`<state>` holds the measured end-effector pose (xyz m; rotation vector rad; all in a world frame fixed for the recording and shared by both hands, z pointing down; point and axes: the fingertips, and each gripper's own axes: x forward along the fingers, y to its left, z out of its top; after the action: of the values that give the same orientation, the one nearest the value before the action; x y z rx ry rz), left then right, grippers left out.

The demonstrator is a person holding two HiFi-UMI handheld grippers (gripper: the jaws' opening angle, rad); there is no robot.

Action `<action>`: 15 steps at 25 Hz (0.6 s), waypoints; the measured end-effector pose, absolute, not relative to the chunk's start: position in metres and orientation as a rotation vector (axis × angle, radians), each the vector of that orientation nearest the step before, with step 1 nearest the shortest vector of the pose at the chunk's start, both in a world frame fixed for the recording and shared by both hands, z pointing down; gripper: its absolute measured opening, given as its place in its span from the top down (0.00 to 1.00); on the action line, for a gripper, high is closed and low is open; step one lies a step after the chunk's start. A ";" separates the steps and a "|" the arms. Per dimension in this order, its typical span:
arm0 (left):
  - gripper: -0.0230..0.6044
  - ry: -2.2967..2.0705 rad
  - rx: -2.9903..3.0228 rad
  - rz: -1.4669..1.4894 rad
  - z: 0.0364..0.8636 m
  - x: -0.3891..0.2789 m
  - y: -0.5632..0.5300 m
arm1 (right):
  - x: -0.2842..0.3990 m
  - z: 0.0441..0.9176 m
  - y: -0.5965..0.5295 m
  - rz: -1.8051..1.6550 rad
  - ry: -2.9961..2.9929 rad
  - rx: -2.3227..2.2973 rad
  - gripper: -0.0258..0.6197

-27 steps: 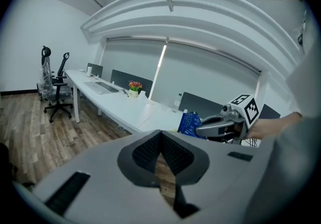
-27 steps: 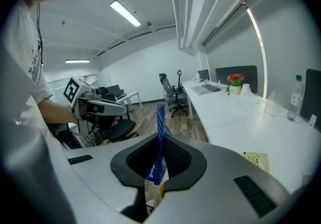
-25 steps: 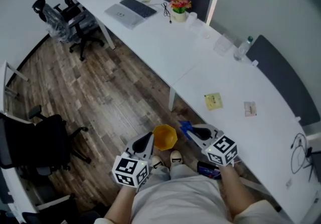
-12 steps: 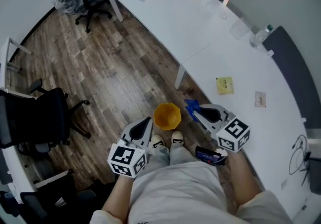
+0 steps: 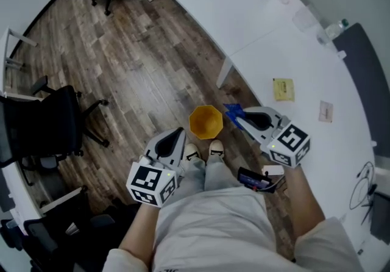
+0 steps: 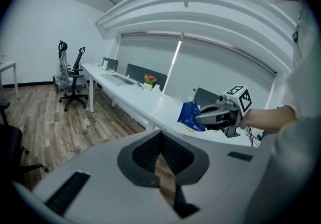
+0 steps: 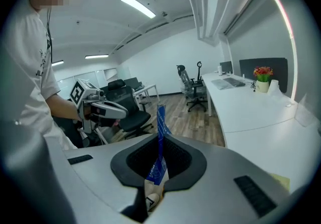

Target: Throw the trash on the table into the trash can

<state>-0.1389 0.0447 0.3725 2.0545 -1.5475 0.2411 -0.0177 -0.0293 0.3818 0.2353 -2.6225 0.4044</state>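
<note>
Right hand-held gripper is clamped on a blue wrapper, whose long axis runs out past the jaw tips. The yellow trash can stands on the floor just beside those tips, leftward and lower in the head view. Left hand-held gripper, jaws together and apparently empty, waits at the can's other side. A yellow scrap lies on the desk.

The yellow packet and pale slip are too small to identify.
</note>
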 end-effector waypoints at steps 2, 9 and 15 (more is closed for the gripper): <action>0.96 -1.548 2.037 0.242 0.381 -0.142 0.046 | -0.019 0.398 -0.029 0.434 -2.608 0.213 0.89; 0.96 -1.526 1.981 0.264 0.417 -0.149 0.047 | -0.030 0.453 -0.022 0.504 -2.573 0.113 0.89; 0.96 -1.497 1.941 0.275 0.458 -0.148 0.052 | -0.042 0.503 -0.019 0.522 -2.538 0.033 0.89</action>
<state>-0.1480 0.0518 0.4577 1.9409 -1.4969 0.2747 -0.0424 -0.0191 0.5029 0.0329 -2.5379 0.5217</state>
